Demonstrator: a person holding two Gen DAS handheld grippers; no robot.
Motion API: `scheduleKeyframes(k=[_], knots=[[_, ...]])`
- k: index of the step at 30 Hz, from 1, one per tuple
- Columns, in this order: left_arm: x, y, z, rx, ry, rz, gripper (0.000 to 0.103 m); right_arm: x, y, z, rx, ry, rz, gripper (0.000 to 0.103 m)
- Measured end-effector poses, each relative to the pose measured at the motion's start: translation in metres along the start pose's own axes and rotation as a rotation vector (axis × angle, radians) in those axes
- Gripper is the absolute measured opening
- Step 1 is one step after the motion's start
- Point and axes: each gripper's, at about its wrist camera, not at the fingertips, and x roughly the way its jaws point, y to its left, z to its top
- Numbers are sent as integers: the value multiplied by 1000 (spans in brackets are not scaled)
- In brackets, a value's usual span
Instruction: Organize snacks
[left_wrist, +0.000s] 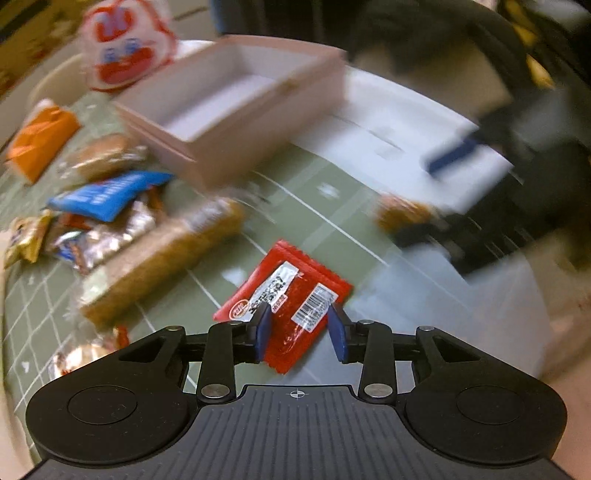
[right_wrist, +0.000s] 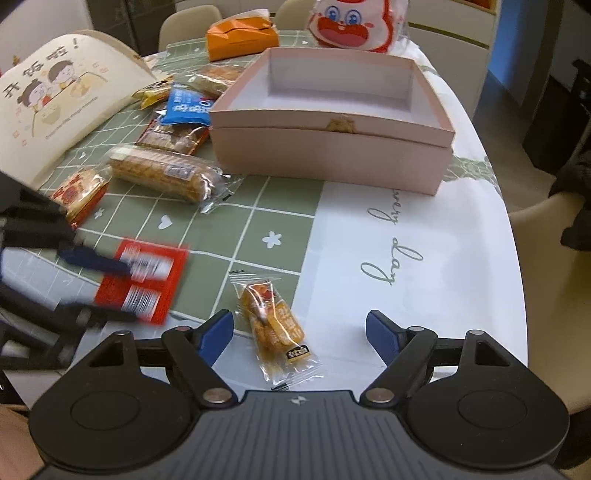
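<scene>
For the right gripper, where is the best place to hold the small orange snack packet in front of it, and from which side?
Grip the orange snack packet across its narrow middle, coming from above. It lies flat on the tablecloth, its long axis pointing roughly away from the open right gripper, so the fingers would likely straddle its long edges.

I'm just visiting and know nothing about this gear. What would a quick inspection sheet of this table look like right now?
Surface: table under a green-checked and white cloth.
Job's things: pink box open, nothing seen inside; red packet between the left gripper's fingers; orange snack packet lying ahead of the right gripper; wrapped cake bar, blue packet and other snacks heaped left of the box.
Clutter: orange tissue box, cartoon bag, printed cream bag.
Grippers: left gripper partly closed around the red packet, grip uncertain; right gripper open, holding nothing.
Cables: nothing seen.
Surroundings: beige chairs behind the table.
</scene>
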Motion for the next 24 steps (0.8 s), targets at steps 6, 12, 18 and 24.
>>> scheduleKeyframes(k=[6, 12, 18, 24], knots=[[4, 14, 13, -67, 42, -90, 55, 1, 0, -3, 3, 8, -6, 80], [-3, 6, 14, 20, 22, -180, 61, 3, -2, 0, 29, 1, -5, 80], [9, 17, 21, 94, 105, -137, 63, -5, -6, 0, 64, -11, 11, 80], [20, 41, 30, -17, 93, -129, 62, -6, -9, -4, 77, -9, 10, 80]])
